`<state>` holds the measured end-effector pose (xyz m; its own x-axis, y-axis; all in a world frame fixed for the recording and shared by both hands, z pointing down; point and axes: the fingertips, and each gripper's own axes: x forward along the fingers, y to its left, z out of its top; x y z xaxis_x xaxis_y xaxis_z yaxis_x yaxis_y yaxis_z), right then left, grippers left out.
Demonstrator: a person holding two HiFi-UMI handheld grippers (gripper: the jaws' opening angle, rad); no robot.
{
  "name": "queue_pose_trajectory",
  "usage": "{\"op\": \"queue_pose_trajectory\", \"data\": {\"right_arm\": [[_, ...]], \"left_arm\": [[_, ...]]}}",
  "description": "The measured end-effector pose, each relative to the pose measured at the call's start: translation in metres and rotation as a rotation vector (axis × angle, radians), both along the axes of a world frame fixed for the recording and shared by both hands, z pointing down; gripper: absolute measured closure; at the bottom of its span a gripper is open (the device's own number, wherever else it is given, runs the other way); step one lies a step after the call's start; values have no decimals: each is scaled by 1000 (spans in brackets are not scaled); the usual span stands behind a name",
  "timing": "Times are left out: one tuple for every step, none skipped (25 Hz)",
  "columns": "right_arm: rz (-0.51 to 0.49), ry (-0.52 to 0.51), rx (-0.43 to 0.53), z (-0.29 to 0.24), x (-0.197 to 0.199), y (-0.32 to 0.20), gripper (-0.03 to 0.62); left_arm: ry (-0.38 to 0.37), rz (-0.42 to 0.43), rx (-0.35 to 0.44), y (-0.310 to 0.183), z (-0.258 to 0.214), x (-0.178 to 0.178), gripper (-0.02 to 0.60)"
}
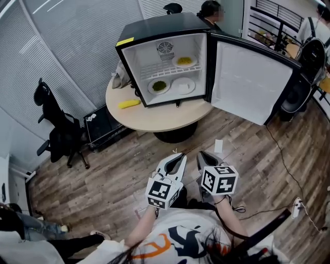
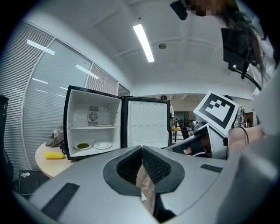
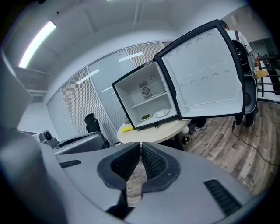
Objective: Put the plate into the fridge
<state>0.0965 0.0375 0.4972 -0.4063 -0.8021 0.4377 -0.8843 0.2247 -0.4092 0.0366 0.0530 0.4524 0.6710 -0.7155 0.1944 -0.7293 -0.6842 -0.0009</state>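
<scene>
A small black fridge stands open on a round table, its door swung right. On its bottom shelf lie an empty white plate and a plate of greens; a plate of yellow food sits on the upper shelf. My left gripper and right gripper are held side by side close to my body, well short of the table. Both are shut with nothing between the jaws. The left gripper view shows the white plate far ahead; the right gripper view shows it too.
A yellow object lies on the table left of the fridge, with a grey bag behind it. A black office chair stands at the left. A person is behind the fridge. Cables run across the wooden floor at the right.
</scene>
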Motion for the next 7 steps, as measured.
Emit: {"op": "queue_pose_trajectory", "data": {"right_arm": [[-2,2,-1,0,-1,0,566],[-4,5,-3,1,-1,-1,566],[-6,8,-3,1,-2,-1,566],[-8,11,-4,1,-3,-2,566],[-10,13,-3,1,-4,-3,566],[-12,15,-3,1,-5,-4,566],[-14,17,-2,1,-6,-6,566]], "left_arm": [[0,-2,0,-1,0,-1,568],[1,-3,1,-1,-1,-2,568],[3,-5,1,-2,-1,-3,568],[6,-7,1,-3,-2,-4,568],[10,-9,1,-5,-2,-5,568],[14,-12,2,-6,-3,-6,568],[18,-16,2,-8,-4,-7,568]]}}
